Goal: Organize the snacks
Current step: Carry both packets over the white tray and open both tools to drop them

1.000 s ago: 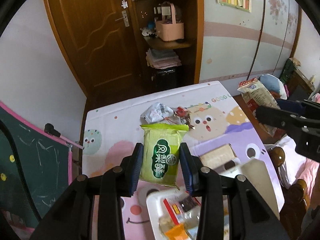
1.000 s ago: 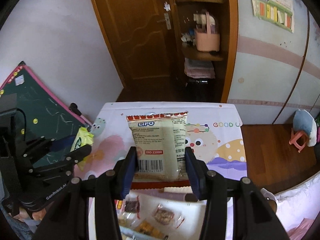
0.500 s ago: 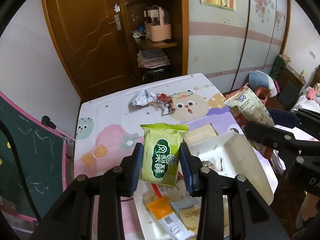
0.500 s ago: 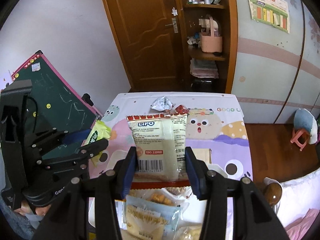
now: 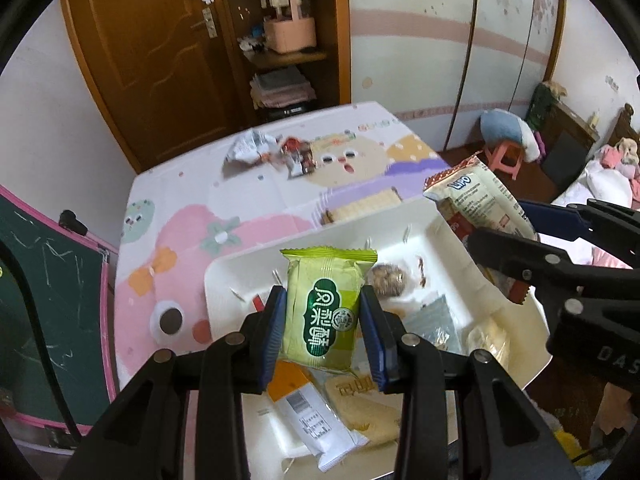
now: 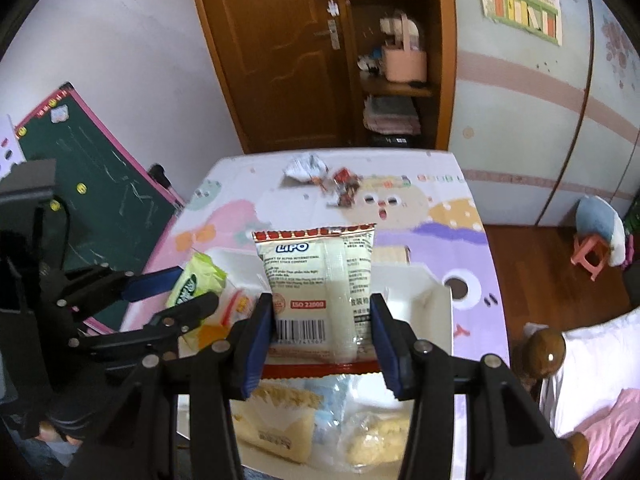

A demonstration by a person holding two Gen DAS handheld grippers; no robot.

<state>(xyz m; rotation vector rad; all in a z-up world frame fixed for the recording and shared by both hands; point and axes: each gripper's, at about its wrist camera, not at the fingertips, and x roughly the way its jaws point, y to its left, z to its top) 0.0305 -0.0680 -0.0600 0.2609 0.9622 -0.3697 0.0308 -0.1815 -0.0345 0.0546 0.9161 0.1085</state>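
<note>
My left gripper (image 5: pixel 323 332) is shut on a green snack packet (image 5: pixel 326 308), held upright above a white tray (image 5: pixel 224 280) that holds several snacks. My right gripper (image 6: pixel 320 328) is shut on a cream LIPO biscuit packet (image 6: pixel 318 280) with a red edge, held over the same white tray (image 6: pixel 436 300). In the left wrist view the LIPO packet (image 5: pixel 476 200) and the right gripper's black arms come in from the right. In the right wrist view the green packet (image 6: pixel 192 280) and the left gripper (image 6: pixel 180 292) show at the left.
Crumpled wrappers (image 5: pixel 272 152) lie near the far end of the cartoon-print table (image 5: pixel 180 220). A flat wafer pack (image 5: pixel 364 204) lies just beyond the tray. A green chalkboard (image 6: pixel 92 168) leans at the left. A pink stool (image 6: pixel 592 252) and bedding stand to the right.
Both grippers have drawn back and down with their packets; the white tray of snacks now lies right beneath them. The far wrappers look farther away.
</note>
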